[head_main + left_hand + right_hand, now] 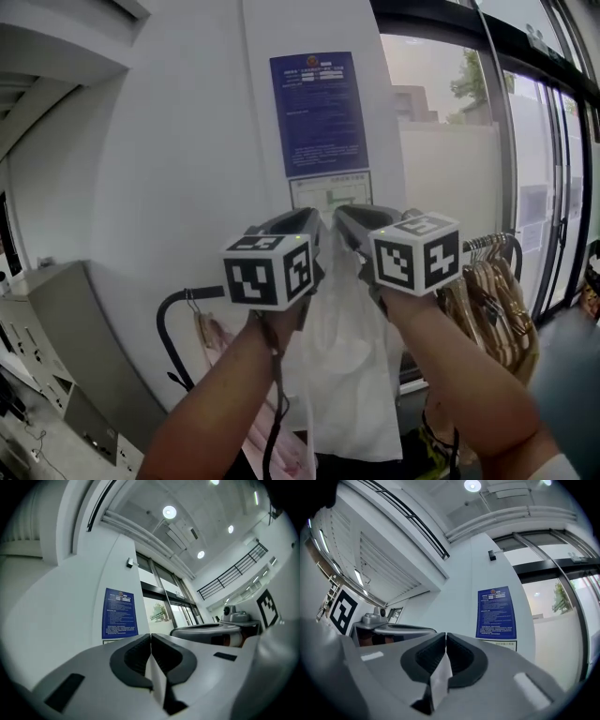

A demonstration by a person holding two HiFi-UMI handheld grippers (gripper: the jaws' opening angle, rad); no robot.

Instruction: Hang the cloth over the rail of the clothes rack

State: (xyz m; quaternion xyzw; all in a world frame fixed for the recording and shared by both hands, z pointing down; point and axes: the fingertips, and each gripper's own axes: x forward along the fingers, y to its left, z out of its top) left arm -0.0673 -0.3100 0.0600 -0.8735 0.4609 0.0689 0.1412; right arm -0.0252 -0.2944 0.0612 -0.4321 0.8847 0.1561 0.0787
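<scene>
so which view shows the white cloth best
The head view: the white cloth hangs below the left gripper and right gripper. Each gripper view shows only a thin edge pinched between its shut jaws.

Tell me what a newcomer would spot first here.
The left gripper and right gripper are held up side by side in the middle of the head view. Each is shut on the top of a white cloth that hangs down between the person's forearms. Behind them is a blue poster on the white wall, and at lower right a bunch of wooden hangers on a rack.
</scene>
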